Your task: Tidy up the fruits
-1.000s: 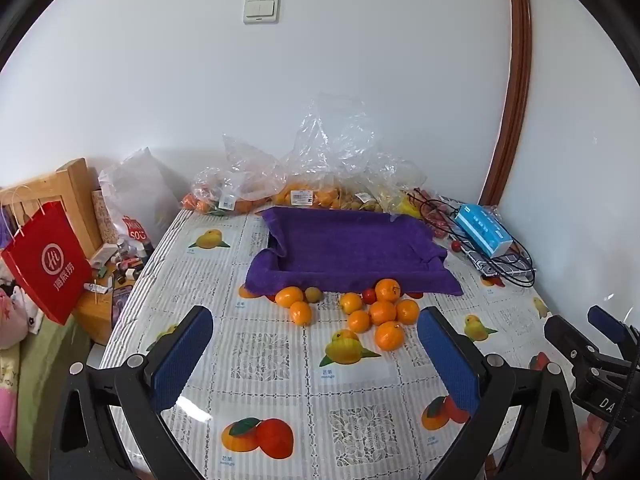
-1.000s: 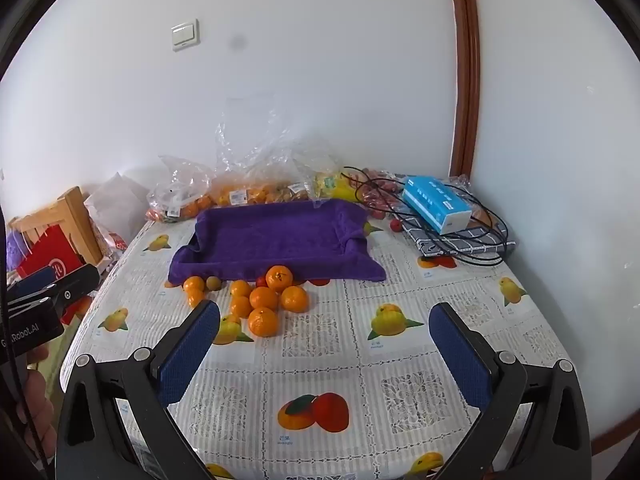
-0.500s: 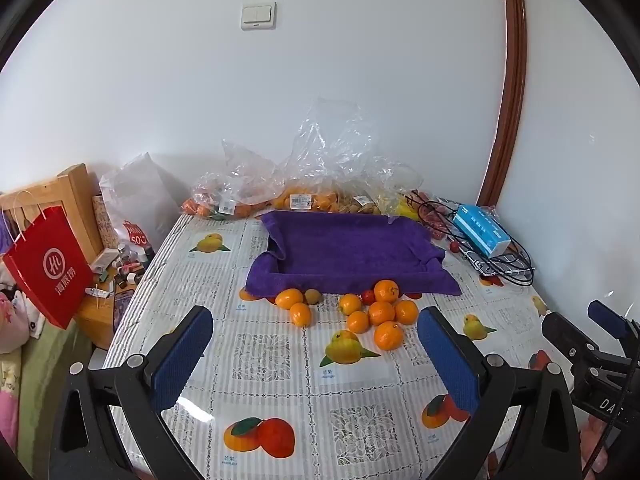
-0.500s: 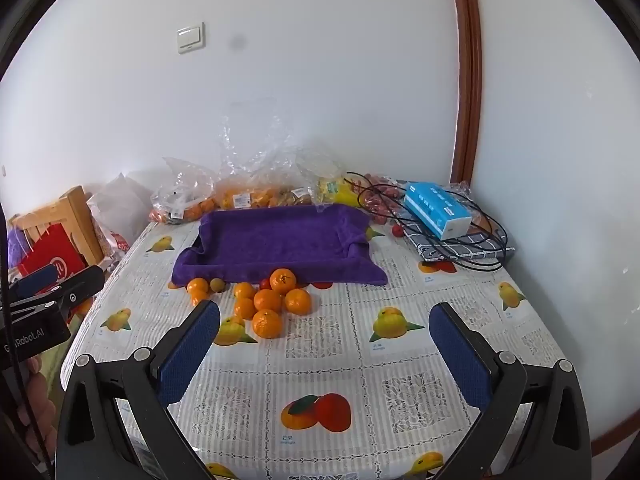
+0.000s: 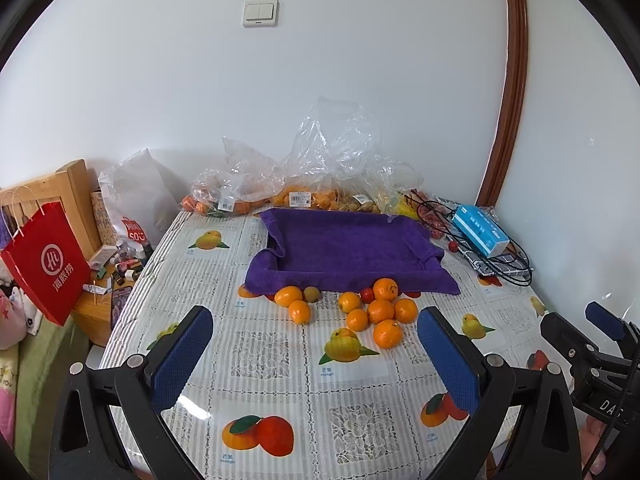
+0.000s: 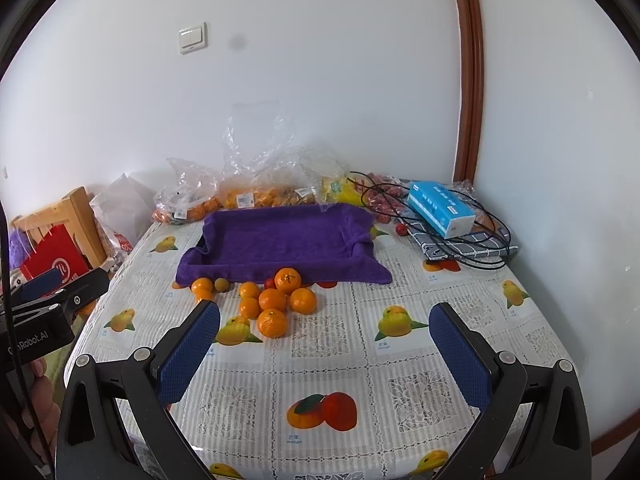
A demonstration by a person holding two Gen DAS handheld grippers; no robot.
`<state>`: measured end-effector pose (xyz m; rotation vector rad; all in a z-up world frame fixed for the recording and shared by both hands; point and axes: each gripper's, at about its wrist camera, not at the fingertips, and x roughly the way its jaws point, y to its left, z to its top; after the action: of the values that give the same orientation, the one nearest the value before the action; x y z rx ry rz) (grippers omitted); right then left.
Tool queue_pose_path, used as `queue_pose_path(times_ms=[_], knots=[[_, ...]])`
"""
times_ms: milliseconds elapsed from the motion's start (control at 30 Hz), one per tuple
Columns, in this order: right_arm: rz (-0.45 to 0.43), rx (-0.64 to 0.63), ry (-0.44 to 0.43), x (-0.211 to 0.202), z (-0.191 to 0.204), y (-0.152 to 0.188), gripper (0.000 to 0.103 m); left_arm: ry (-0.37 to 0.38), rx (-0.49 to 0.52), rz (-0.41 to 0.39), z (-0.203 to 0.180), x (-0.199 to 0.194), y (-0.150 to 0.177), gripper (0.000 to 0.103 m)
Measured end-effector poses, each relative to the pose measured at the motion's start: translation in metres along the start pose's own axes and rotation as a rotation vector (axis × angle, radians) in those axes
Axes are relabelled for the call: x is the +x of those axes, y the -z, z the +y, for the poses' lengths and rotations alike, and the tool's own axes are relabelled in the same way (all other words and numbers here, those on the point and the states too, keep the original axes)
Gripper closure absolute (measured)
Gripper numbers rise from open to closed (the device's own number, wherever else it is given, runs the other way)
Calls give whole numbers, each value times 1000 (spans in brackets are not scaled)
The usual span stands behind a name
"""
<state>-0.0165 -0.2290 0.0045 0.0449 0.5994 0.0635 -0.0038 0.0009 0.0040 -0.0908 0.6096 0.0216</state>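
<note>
We hold the left gripper (image 5: 316, 354) and right gripper (image 6: 324, 354) above the worktop (image 6: 400, 392), both with fingers spread wide and empty. The oranges (image 6: 276, 300) sit loose just in front of the purple towel (image 6: 280, 240) — nothing blocks them. Behind lie clear plastic bags (image 5: 320, 176); right, a blue tissue box (image 6: 440, 208) on black cables (image 6: 476, 256). A red bag (image 5: 46, 260) reads "海底捞".
</note>
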Motion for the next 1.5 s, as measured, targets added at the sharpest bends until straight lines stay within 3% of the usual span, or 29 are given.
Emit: queue_pose_path(times_ms=[1500], knots=[[-11,1,-10,-4,10,5,0,-19,-12,-23,10,-7,9,1]])
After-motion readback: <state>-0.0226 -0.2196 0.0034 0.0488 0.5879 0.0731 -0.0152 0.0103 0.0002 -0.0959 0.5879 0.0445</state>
